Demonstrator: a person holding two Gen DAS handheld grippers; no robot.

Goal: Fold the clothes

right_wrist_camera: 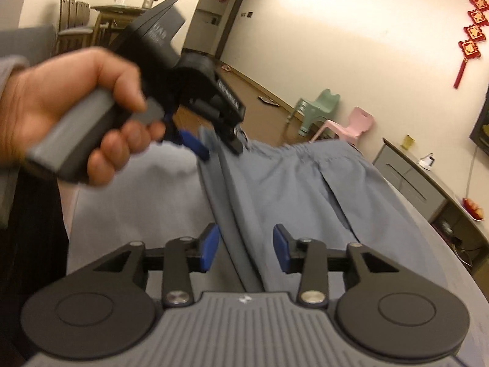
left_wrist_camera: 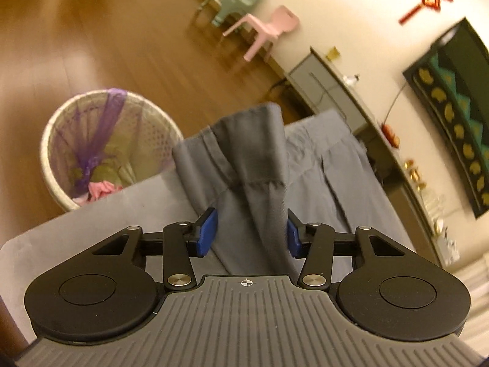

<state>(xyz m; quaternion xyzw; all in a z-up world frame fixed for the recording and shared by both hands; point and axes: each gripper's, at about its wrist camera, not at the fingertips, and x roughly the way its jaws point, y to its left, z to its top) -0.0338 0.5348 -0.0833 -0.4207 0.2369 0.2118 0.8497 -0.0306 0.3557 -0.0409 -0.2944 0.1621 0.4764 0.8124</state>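
Observation:
Grey-blue trousers [right_wrist_camera: 290, 183] lie on a grey table top [right_wrist_camera: 137, 189], waistband at the far end. A long folded edge of the trousers runs up between the blue pads of my right gripper [right_wrist_camera: 246, 247], which is open. A person's hand [right_wrist_camera: 76, 91] holds my left gripper [right_wrist_camera: 214, 145] above the far left corner of the cloth. In the left wrist view, my left gripper [left_wrist_camera: 251, 234] is open, its pads wide apart on either side of a raised fold of the trousers [left_wrist_camera: 253, 153]. I cannot tell whether the pads touch the cloth.
A white basket [left_wrist_camera: 91, 140] with purple netting and pink cloth stands on the wooden floor past the table's left edge. A green chair [left_wrist_camera: 238, 0], a pink chair [left_wrist_camera: 269, 27] and a low grey cabinet [left_wrist_camera: 330, 91] line the far wall. Bare table top [left_wrist_camera: 122, 214] lies left of the trousers.

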